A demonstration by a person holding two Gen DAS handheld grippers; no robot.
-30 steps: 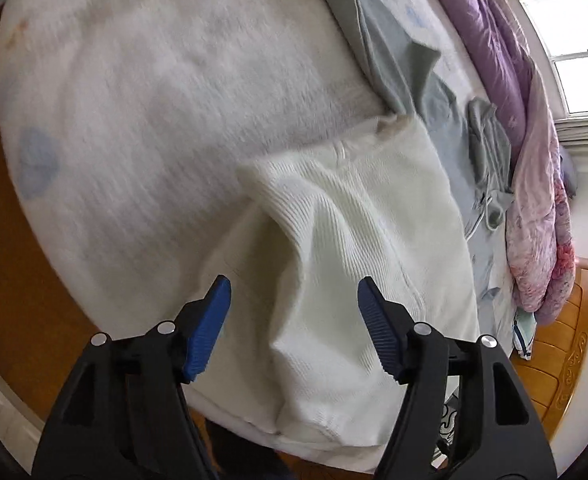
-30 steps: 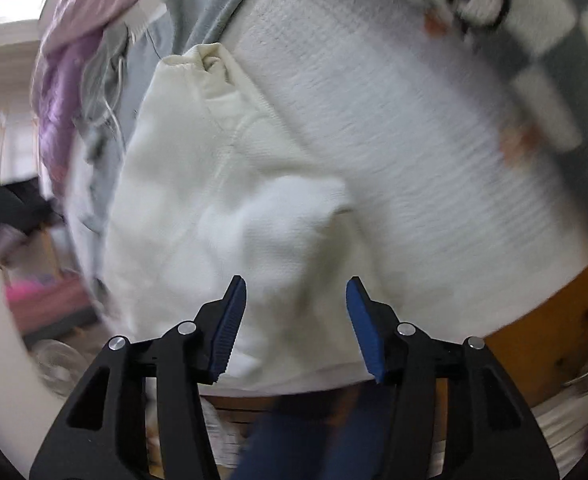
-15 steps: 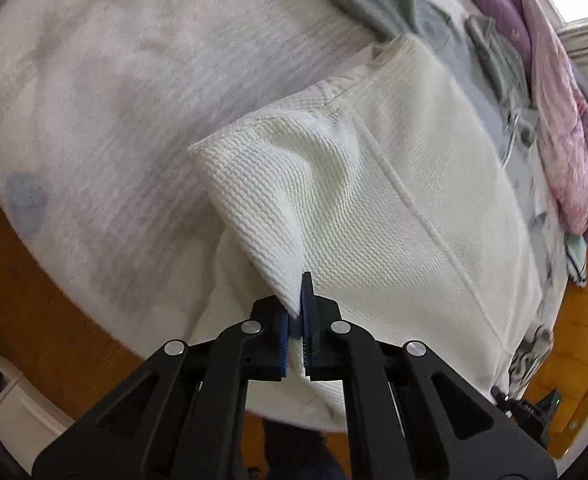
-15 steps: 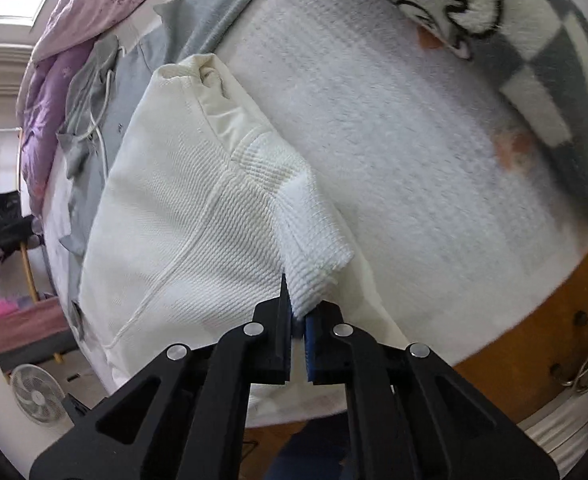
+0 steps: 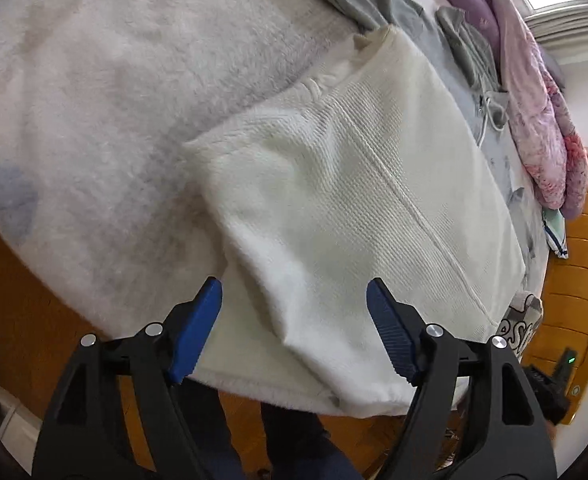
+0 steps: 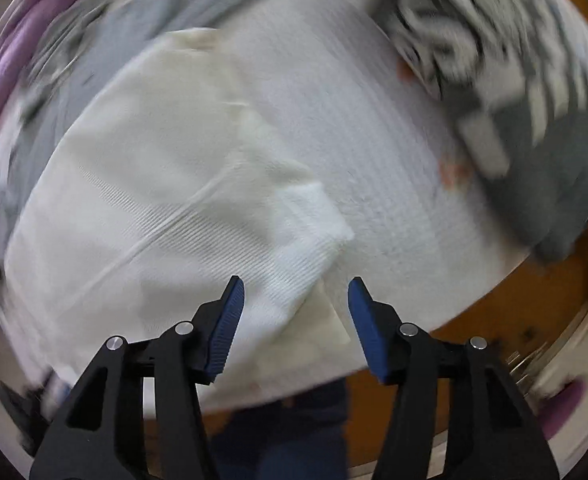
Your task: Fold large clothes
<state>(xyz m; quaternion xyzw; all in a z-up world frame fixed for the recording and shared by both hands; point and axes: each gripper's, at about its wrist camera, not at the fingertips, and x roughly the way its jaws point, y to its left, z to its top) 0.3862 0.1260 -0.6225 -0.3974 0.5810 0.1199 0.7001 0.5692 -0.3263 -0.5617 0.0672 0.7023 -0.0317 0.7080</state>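
— Now that both sleeves lie folded in over the body, which step are we at?

— The release, I'd say. Starting on the left: the left gripper (image 5: 294, 308) has just been opening, and its jaws stand wide with nothing pinched. The cream sweater (image 5: 354, 200) lies straight ahead of it on the white fleece blanket (image 5: 114, 80), the folded-in left sleeve (image 5: 262, 208) running up from between the jaws, the pads clear of it.

— And the right?

— The right gripper (image 6: 296, 308) has likewise just been opening. Its view is blurred, but the pads show a clear gap, and the folded right sleeve (image 6: 294, 232) sits just ahead of them, its edge between the jaws, unpressed. A grey checked blanket (image 6: 534, 160) lies off to its right.

— So what does the next move call for?

— Probably a grip on the hem at the near edge, one gripper per corner, then carrying it away toward the collar (image 5: 374, 38) to halve the body. Level hands matter, or the sleeves may slip out.
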